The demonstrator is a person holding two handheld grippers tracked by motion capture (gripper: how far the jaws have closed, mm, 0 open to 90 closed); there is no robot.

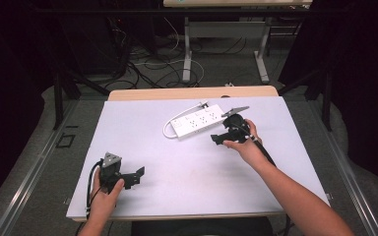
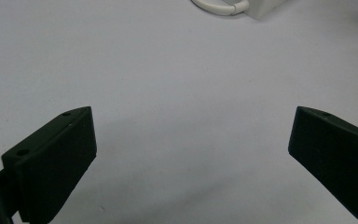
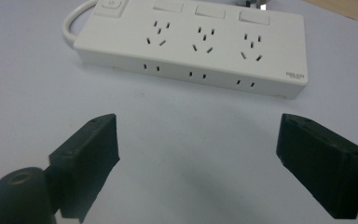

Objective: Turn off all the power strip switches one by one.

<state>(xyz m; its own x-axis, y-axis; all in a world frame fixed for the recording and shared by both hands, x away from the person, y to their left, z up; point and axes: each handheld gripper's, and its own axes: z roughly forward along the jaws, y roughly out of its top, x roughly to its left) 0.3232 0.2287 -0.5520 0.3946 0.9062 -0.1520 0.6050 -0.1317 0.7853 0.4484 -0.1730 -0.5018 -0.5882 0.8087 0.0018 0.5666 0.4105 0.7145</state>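
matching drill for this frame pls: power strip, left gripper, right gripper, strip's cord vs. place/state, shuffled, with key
Things:
1. power strip
2. left gripper
3. right gripper
4. cord

Places and states:
A. open, low over the near left part of the table, far from the strip
B. white loop curving out of the strip's left end in the high view
C. white, lying flat toward the far middle of the table, sockets up
D. open, jaws pointed at the strip from just in front of it

Pairs: 1-C, 2-A, 3-D, 4-B
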